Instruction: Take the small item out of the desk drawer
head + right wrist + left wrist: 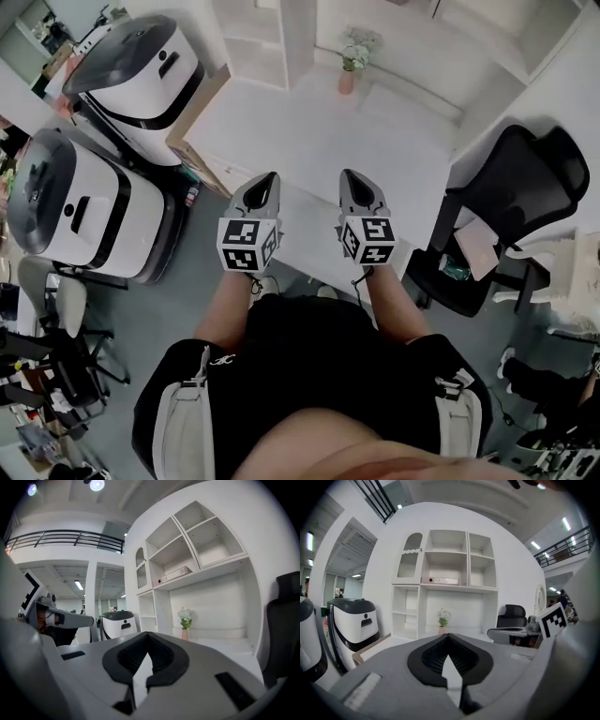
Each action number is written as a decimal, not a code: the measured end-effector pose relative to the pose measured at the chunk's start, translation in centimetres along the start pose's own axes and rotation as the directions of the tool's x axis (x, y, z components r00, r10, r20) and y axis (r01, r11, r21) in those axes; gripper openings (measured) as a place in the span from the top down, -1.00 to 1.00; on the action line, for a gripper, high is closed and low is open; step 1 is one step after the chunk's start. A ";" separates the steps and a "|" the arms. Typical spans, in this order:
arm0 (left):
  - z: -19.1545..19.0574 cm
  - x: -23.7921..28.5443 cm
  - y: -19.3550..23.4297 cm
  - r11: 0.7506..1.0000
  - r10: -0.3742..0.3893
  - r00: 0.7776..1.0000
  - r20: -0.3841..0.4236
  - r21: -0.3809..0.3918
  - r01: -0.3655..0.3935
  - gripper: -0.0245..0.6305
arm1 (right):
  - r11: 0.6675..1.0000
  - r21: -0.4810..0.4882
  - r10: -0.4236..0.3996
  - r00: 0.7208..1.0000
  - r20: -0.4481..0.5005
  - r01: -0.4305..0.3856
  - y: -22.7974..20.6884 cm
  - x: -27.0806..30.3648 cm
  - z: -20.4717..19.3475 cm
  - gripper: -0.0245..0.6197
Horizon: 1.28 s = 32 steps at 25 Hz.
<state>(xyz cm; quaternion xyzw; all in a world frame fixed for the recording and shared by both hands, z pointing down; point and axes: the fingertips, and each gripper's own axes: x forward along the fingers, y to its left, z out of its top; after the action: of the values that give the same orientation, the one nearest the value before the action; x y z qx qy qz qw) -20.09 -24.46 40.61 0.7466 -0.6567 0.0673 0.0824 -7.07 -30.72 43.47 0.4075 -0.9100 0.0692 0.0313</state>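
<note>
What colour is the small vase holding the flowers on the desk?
The vase is pink, seen best in the right gripper view.

Bright, even indoor light; strong fisheye edge distortion.

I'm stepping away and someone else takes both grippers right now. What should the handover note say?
Grippers: the left gripper is shut and empty, held over the near edge of the white desk. The right gripper is shut and empty, beside it.
Job's things: neither the drawer nor the small item shows in any view.
Done: nothing that can be seen.
Left: find the drawer, open it, take the small item out.
</note>
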 end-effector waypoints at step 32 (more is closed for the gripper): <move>-4.2 1.4 6.8 0.992 -0.100 0.993 -0.055 -0.086 0.095 0.89 | 0.997 0.066 0.005 0.903 -0.429 0.026 3.6 3.8 -16.9 0.59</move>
<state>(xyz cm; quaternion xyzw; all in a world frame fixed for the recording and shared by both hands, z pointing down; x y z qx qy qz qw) -26.61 -25.78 45.22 0.7714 -0.6189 0.0577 0.1362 -12.23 -28.57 60.26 0.3880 -0.8757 0.1890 0.2166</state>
